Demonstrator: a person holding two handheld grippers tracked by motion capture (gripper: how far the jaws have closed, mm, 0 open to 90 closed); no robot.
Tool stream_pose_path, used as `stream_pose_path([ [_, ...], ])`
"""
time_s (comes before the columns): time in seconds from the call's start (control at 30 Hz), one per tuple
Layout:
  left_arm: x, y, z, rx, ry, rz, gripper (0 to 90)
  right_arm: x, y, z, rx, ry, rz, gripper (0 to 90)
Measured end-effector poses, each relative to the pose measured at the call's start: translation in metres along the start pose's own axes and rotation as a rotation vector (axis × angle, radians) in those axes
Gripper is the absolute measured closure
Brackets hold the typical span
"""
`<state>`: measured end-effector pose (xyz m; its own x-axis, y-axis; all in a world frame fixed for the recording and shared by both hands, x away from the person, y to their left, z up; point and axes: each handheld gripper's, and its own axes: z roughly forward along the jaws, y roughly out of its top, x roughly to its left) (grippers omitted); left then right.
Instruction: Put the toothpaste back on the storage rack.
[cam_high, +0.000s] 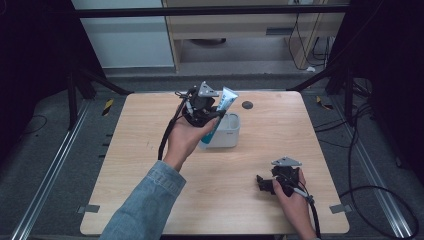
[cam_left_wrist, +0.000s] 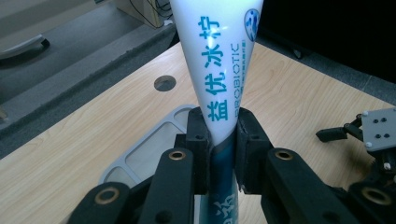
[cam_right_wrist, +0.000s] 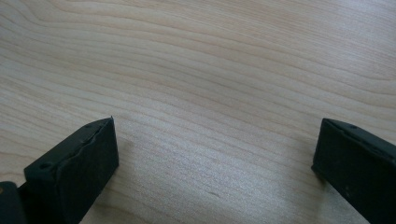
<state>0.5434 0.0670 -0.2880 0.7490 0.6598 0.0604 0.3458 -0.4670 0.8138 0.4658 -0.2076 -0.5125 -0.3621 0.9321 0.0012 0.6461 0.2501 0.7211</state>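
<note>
While your left gripper (cam_left_wrist: 219, 140) has its jaws clamped on the toothpaste tube (cam_left_wrist: 218, 70), note where the grip sits: low on the narrowing body, with the wide crimped end standing tall above the pads. That makes a long lever over a small pinch, so I judge the tube could swing or slide through if you tip your wrist sharply. In the high view the tube (cam_high: 223, 106) hangs slanted over the white bin (cam_high: 229, 135), its lower end hidden behind your hand, so I cannot tell whether it is inside the bin or touching a wall. A soft tube can fold or snag on the rim, and the light bin could skid across the table (cam_high: 150, 125) toward the round hole (cam_high: 247, 105). Your right gripper (cam_high: 264, 184) rests well apart near the table's near edge, jaws wide with nothing between them, too far away to steady the bin.
</note>
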Motion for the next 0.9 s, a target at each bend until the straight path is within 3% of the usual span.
stream_pose_path([
  [0.17, -0.003, 0.003, 0.001, -0.029, 0.014, -0.010, 77.8, 0.000, 0.000, 0.000, 0.000, 0.000, -0.001, 0.3],
  [0.33, -0.001, 0.008, 0.003, -0.066, -0.008, -0.049, 77.8, 0.000, 0.000, 0.000, 0.001, 0.000, 0.001, 0.4],
  [0.77, -0.001, 0.023, 0.009, -0.125, 0.011, -0.043, 77.7, 0.000, 0.000, 0.000, -0.001, 0.000, 0.001, 0.3],
  [0.9, 0.004, 0.030, 0.012, -0.129, 0.038, -0.011, 77.7, 0.000, 0.000, 0.000, -0.002, 0.000, 0.000, 0.3],
])
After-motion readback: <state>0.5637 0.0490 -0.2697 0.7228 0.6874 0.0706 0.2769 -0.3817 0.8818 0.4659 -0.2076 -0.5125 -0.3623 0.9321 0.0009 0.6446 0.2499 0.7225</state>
